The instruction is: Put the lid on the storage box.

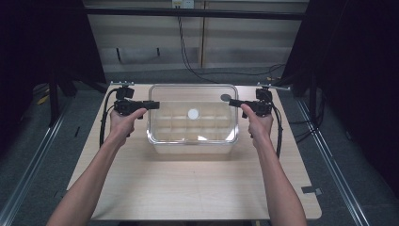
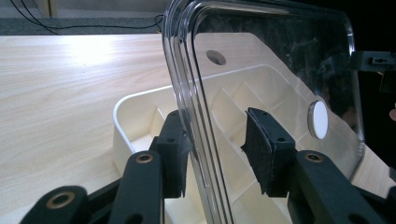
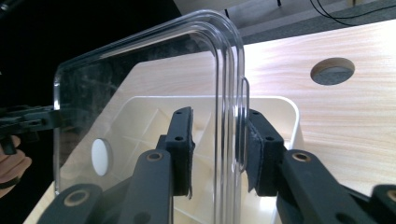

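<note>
Lid (image 1: 192, 114), clear plastic with a white disc at its middle, sits over a cream tray (image 1: 164, 127) with dividers, at the centre of the worktop (image 1: 197, 188), and we have a pair of tongs at each short side of it. Our left tongs (image 1: 154, 104) meet its left edge and our right tongs (image 1: 231, 102) its right edge.

From above, the lid looks flat over the tray and we cannot judge the jaws. The left gripper view settles more: the lid (image 2: 261, 93) stands on edge between the left tongs (image 2: 217, 151), the left pad against its rim and the right pad apart from the pane, so those tongs are released around it. It also shows the tray (image 2: 135, 112) beneath and the other tongs at the far edge. The right gripper view shows the lid (image 3: 154, 84) between the right tongs (image 3: 217, 151), with a small clear tab on the rim by the right pad; whether both pads press we cannot tell.

That view also shows a round hole (image 3: 332, 71) in the pale wood worktop (image 3: 327, 116). Around the worktop lie grey floor, metal rails, dark curtains and cables along a far wall.
</note>
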### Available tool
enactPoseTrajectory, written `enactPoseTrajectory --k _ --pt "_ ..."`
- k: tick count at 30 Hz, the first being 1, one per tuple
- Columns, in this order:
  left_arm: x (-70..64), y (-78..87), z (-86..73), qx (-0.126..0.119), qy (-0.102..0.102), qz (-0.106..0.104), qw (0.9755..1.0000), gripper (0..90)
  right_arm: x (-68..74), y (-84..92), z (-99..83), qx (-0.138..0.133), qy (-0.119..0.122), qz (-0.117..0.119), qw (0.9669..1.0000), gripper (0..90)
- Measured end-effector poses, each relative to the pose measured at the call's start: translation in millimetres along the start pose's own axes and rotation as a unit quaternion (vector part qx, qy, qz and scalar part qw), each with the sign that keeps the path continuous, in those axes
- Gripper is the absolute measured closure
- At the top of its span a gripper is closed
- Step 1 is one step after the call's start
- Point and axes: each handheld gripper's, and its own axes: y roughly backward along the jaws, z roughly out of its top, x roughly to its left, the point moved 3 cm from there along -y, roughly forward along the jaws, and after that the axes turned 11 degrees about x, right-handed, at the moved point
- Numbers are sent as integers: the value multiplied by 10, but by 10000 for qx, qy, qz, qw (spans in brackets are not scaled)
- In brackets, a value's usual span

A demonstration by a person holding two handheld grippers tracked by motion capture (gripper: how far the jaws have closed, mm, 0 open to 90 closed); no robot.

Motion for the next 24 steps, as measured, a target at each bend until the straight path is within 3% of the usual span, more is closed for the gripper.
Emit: enactPoseTrajectory --k 8,15,24 --pt "37 -71 -17 74 -48 121 9999 569 -45 -103 -25 -22 -83 -101 9999 644" --pt "72 -89 -37 107 -39 56 9999 568 -69 -142 -29 -25 -6 -135 9999 632" --pt "82 -99 -63 297 -226 198 9991 556 -117 -201 -50 -38 71 -167 9998 618"
